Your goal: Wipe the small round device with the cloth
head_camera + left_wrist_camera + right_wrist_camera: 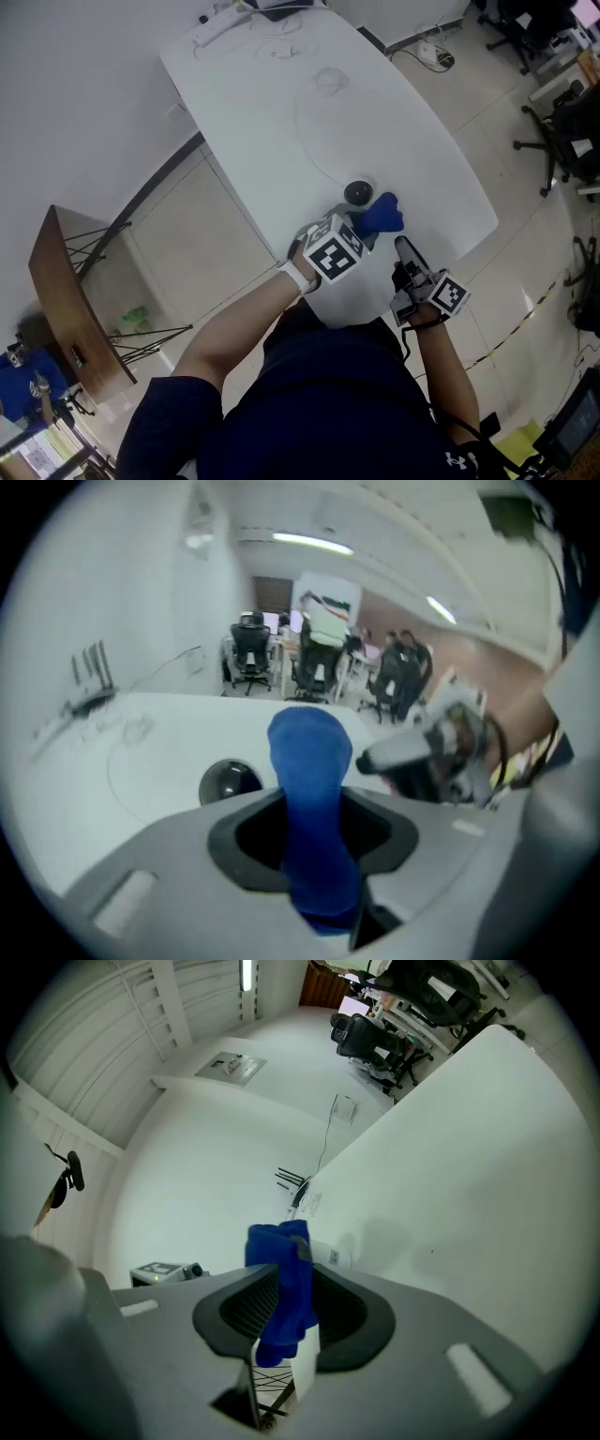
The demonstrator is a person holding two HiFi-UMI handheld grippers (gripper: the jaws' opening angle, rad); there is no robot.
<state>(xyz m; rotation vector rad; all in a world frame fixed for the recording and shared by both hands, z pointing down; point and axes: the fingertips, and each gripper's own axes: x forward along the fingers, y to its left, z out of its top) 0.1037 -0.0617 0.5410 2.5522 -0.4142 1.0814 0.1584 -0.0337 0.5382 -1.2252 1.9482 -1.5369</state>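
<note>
Both grippers hold the blue cloth [380, 217] near the front edge of the white table [281, 112]. The left gripper [311, 822] is closed on it at a middle width, and the cloth stands up out of its jaws. The right gripper [286, 1297], at 5 o'clock of the cloth in the head view, has narrow jaws, and the cloth fills their gap. The small round device [358, 193] lies on the table, just beside the cloth at 11 o'clock.
</note>
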